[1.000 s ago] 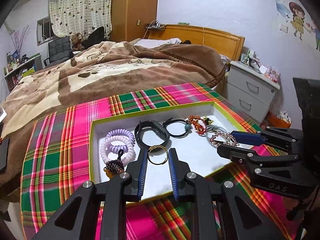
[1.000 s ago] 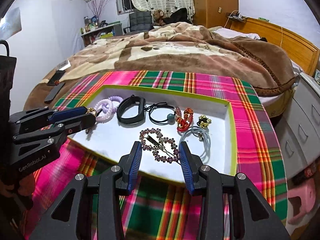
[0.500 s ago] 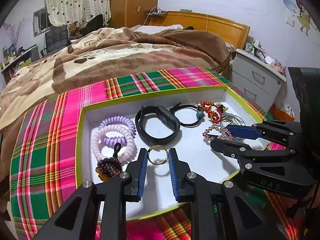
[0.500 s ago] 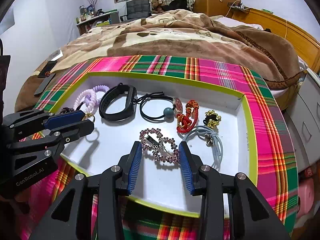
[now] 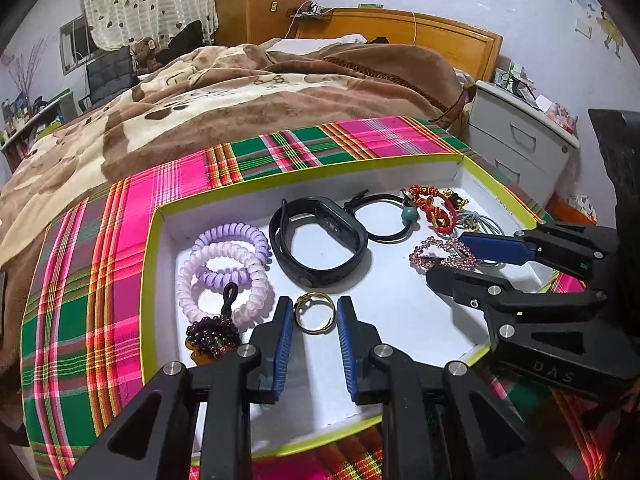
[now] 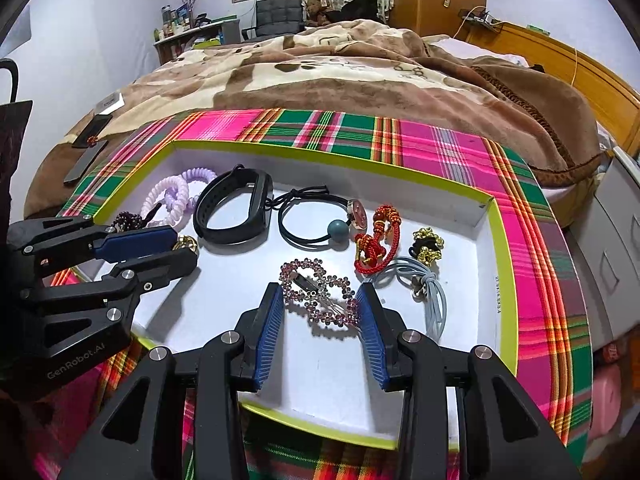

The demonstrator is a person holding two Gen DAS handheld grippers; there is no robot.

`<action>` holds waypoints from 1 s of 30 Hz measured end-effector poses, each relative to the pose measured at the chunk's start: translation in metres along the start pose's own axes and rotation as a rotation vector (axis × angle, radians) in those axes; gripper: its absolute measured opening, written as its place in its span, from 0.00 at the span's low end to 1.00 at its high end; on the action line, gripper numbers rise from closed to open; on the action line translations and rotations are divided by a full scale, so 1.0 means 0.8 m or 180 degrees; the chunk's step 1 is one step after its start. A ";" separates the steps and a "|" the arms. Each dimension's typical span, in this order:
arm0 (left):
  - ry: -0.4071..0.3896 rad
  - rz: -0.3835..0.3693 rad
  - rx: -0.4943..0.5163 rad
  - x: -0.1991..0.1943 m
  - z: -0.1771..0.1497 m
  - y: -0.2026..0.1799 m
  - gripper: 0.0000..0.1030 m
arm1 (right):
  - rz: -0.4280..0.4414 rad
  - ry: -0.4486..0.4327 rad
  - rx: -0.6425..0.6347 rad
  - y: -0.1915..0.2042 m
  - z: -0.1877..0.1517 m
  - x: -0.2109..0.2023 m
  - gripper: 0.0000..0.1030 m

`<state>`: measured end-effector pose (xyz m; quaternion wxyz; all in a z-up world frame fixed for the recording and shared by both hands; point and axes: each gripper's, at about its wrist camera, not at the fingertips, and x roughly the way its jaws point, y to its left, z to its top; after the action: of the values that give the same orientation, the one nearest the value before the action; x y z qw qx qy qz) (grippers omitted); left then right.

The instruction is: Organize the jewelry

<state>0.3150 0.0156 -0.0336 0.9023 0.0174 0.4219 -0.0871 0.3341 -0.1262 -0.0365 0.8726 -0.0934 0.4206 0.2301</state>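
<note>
**Bracketing a ring and a clip inside the tray**

Hovering low over the near edge of the white tray point(image 5: 460, 168) with its lime rim, set on a plaid cloth point(image 5: 80, 300). Left gripper point(image 5: 314, 314) parted around the gold ring point(image 5: 314, 312), blue pads just beside it on either side, no pressing visible. Right gripper point(image 6: 320, 300) spread wide around the pink heart-shaped rhinestone clip point(image 6: 318, 294), one pad apparently touching the clip's end, the other apart; no squeeze visible. Left of the ring: a dark beaded tie point(image 5: 214, 334) and two spiral hair ties point(image 5: 226, 264). Beyond the ring: a black wristband point(image 5: 318, 240), then a black elastic with a teal bead point(image 5: 409, 213). Toward the tray's far right corner: a red knotted cord point(image 6: 378, 240), a grey elastic point(image 6: 430, 292) and a gold-beaded tie point(image 6: 428, 246). Behind the tray: a brown blanket point(image 6: 360, 64).
</note>
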 end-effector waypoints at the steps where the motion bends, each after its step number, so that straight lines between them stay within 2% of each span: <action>1: 0.0002 -0.0006 -0.0008 0.000 0.000 0.001 0.21 | -0.0001 -0.0001 0.0003 0.000 0.000 -0.001 0.40; 9: -0.0094 0.0005 -0.0040 -0.017 -0.002 0.001 0.24 | 0.0020 -0.0071 0.0049 -0.002 -0.001 -0.013 0.42; 15: -0.0222 0.0054 -0.0094 -0.048 -0.010 -0.002 0.24 | 0.0014 -0.0213 0.0080 0.002 -0.007 -0.046 0.42; 22: -0.0454 0.0134 -0.0169 -0.108 -0.041 -0.017 0.24 | 0.0011 -0.0472 0.0163 0.013 -0.035 -0.110 0.43; 30: -0.0644 0.0174 -0.0195 -0.169 -0.098 -0.043 0.24 | -0.0023 -0.0691 0.0157 0.037 -0.084 -0.168 0.43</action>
<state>0.1650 0.0092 0.0210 0.9424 -0.0076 0.3305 -0.0507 0.2012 -0.1679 0.0270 0.9159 -0.0479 0.3288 0.2253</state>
